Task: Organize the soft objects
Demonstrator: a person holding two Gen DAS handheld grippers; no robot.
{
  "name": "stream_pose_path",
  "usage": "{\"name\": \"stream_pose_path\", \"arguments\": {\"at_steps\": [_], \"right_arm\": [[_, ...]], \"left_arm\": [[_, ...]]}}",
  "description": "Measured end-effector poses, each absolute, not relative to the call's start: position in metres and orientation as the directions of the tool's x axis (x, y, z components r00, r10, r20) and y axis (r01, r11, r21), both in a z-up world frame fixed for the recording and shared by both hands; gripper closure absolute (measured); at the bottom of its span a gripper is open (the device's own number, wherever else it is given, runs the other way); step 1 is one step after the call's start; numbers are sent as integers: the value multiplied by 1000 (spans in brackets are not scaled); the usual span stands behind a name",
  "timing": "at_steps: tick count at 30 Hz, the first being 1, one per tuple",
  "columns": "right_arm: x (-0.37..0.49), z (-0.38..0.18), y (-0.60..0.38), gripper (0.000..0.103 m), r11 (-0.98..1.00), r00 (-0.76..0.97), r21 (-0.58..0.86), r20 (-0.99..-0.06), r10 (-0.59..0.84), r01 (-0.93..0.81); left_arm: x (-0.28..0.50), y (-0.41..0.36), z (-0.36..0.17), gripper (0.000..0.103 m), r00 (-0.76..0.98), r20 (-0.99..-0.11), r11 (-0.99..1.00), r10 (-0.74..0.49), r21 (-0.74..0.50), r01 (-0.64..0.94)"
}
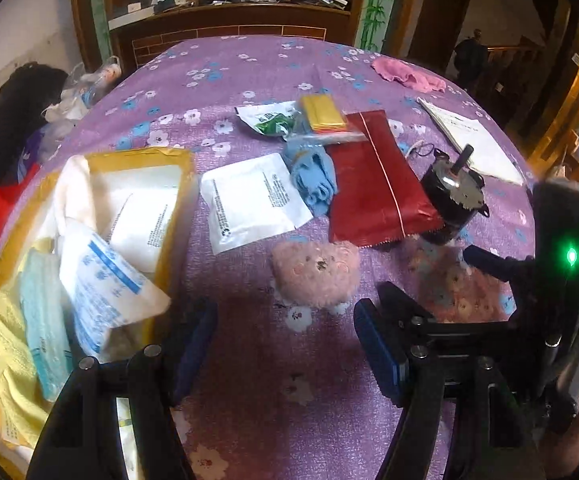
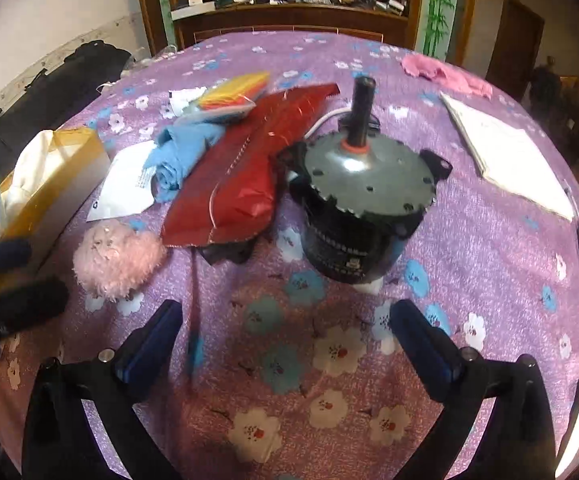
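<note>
A pink plush toy (image 1: 316, 271) lies on the purple flowered tablecloth (image 1: 249, 80), just ahead of my open, empty left gripper (image 1: 285, 332). It also shows in the right wrist view (image 2: 117, 256), to the left of my open, empty right gripper (image 2: 285, 328). A yellow box (image 1: 89, 220) at the left holds cloths and soft packets. A blue cloth (image 1: 313, 172) lies mid-table beside a red pouch (image 1: 377, 184). A pink cloth (image 1: 405, 74) lies at the far right.
A black motor (image 2: 365, 196) with an upright shaft stands just ahead of the right gripper. A white packet (image 1: 249, 196), a yellow packet (image 1: 323, 112) and a white booklet (image 1: 469, 136) lie on the table. A cluttered wooden cabinet (image 1: 229, 12) stands behind.
</note>
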State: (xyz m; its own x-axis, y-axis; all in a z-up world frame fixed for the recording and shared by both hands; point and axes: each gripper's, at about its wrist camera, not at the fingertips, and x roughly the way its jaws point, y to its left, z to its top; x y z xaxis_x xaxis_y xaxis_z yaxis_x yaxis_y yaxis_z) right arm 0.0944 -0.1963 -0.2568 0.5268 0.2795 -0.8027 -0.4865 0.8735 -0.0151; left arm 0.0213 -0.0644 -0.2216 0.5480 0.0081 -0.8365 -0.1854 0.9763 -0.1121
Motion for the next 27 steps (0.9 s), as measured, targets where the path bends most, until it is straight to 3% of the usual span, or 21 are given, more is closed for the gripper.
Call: {"name": "stream_pose_path", "arguments": {"at_steps": [8,27], "right_arm": [[95,-257,-197,0,874,525,-10,-803,283,-486],[95,-257,-196,0,873,525,-10,-803,283,-487]], "left_arm": [[20,-57,-225,29,569,-821,961,-51,-195,-195],[18,-55,-224,29,556,-830,963,-42,-181,-198]]}}
